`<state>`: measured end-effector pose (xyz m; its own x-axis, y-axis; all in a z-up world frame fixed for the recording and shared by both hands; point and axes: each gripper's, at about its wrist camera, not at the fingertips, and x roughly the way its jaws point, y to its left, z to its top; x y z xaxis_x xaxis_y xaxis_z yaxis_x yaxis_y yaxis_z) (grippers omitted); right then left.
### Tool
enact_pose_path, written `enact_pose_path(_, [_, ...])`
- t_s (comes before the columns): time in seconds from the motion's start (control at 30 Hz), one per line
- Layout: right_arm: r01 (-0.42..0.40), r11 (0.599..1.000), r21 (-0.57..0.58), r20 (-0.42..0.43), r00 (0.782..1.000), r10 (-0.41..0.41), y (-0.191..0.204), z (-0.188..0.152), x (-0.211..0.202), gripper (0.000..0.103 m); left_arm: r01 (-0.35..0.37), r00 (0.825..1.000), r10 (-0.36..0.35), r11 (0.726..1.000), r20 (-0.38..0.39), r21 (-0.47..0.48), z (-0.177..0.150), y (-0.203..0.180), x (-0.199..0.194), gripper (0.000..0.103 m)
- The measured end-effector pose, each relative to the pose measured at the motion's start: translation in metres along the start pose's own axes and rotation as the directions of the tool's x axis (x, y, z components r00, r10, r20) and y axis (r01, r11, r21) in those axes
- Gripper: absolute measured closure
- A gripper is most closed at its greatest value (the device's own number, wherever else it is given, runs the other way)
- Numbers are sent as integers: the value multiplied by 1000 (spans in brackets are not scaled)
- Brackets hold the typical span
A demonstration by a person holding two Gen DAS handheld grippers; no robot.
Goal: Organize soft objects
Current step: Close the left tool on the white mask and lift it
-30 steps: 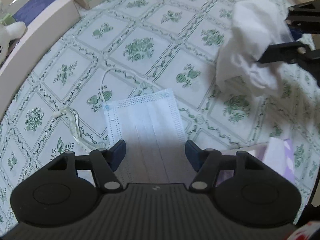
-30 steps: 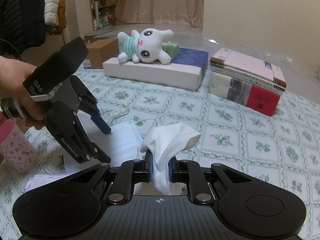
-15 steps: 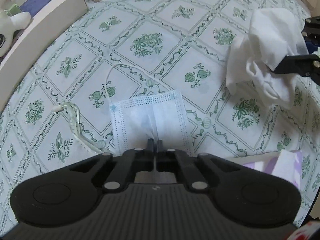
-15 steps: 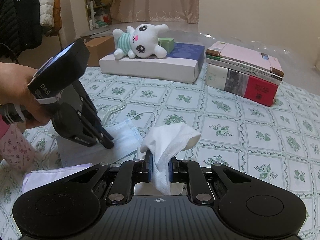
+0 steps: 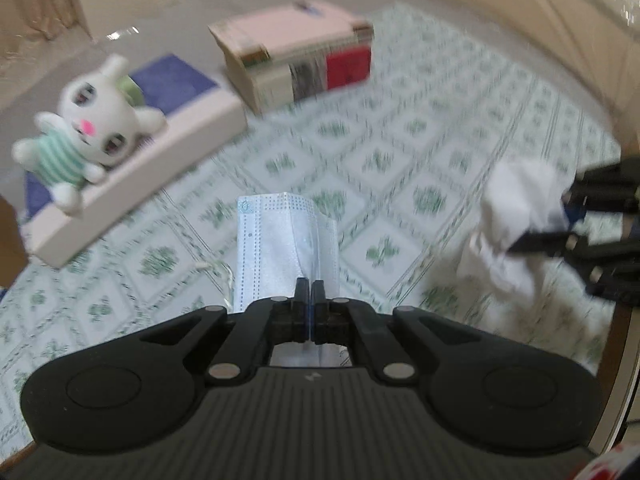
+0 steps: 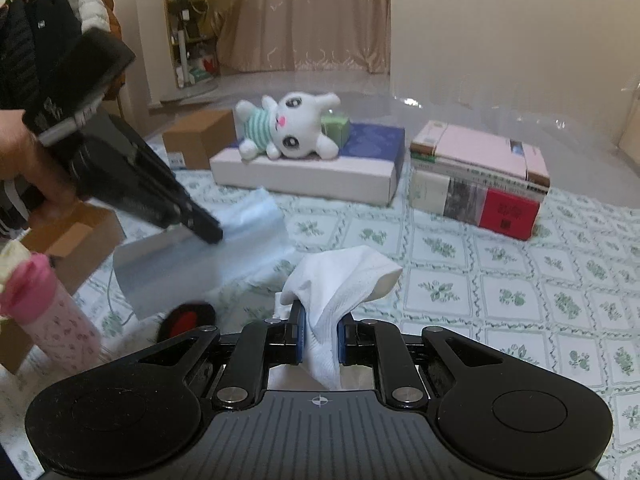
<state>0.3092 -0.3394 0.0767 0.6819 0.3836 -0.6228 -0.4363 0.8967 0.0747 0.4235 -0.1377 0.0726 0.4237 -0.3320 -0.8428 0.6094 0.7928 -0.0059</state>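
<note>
My left gripper (image 5: 309, 286) is shut on a pale blue face mask (image 5: 280, 252) and holds it lifted off the tablecloth; the mask also shows blurred in the right wrist view (image 6: 208, 256), hanging from the left gripper (image 6: 208, 232). My right gripper (image 6: 319, 320) is shut on a white sock (image 6: 344, 280), held above the table; the sock shows at the right in the left wrist view (image 5: 516, 232). A white plush bunny (image 6: 292, 128) in a striped green shirt lies on a white and blue box (image 6: 340, 168).
A stack of books (image 6: 480, 180) stands at the back right on the green-patterned tablecloth (image 6: 520, 300). A pink bottle (image 6: 56, 316) stands at the left front. Cardboard boxes (image 6: 200, 136) sit at the left. A black and red round item (image 6: 186, 320) lies near the right gripper.
My left gripper closed on the face mask and has lifted it off the table, tilting upward. The right gripper still holds the sock in about the same place.
</note>
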Motion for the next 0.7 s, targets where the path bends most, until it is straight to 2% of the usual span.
enact_pose_path(0.17, [-10,1000,-1,42,999,10,25,12,-34,88,-16,997,18,999,73,-34,2,-7,-56,103])
enact_pose_path(0.3, [-24,1000,-13,69,997,25,49,18,-59,88,-26,993,30,999,113,-40,-8,-18,-97,103])
enact_pose_path(0.7, [-112,993,-20,125,986,114,125,17,-116,88,-60,978,76,994,193,-88,-75,-35,-204,103])
